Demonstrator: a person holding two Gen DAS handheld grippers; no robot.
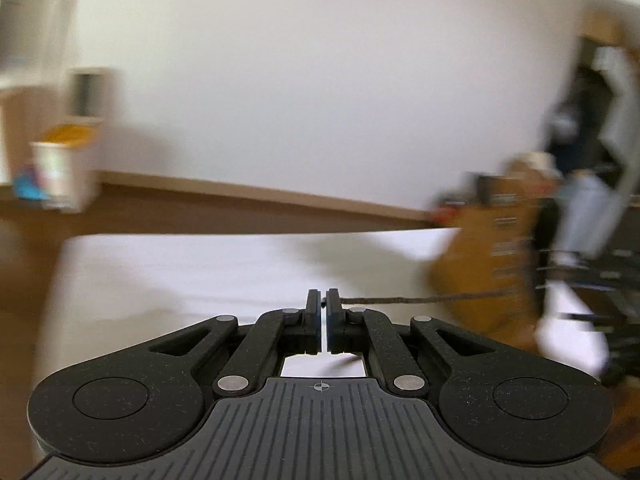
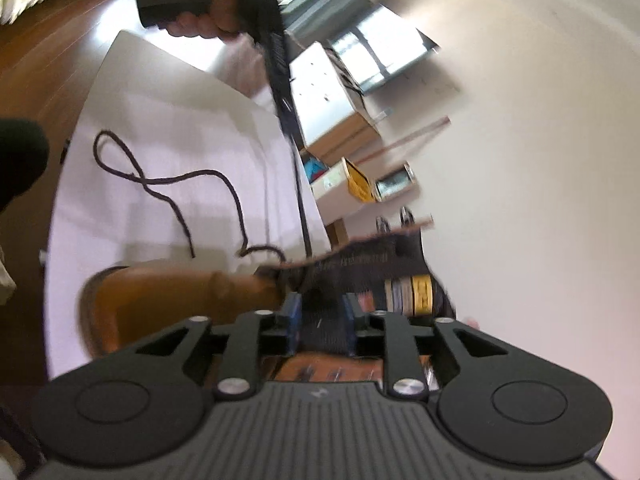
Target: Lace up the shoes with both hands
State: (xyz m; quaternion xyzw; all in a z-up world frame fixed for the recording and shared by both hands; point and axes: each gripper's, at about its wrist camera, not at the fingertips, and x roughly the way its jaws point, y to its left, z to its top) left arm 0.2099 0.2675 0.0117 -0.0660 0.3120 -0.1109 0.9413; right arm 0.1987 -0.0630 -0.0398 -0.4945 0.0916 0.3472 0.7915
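Observation:
A tan boot (image 1: 486,256) stands blurred at the right on a white sheet (image 1: 180,272). My left gripper (image 1: 323,300) is shut on the dark brown lace (image 1: 400,300), which runs taut from its tips right to the boot. In the right wrist view my right gripper (image 2: 320,312) is shut on the boot's dark tongue (image 2: 360,264), with the tan boot (image 2: 180,296) just ahead and left. The taut lace (image 2: 300,200) rises to the left gripper (image 2: 276,52) held in a hand. The lace's other end (image 2: 160,180) lies looped on the sheet (image 2: 140,120).
A white bin with an orange top (image 1: 64,168) stands on the wooden floor at far left by the wall. Cardboard boxes (image 2: 332,112) and a shelf (image 2: 380,188) stand along the wall beyond the sheet. Wooden floor (image 2: 40,60) surrounds the sheet.

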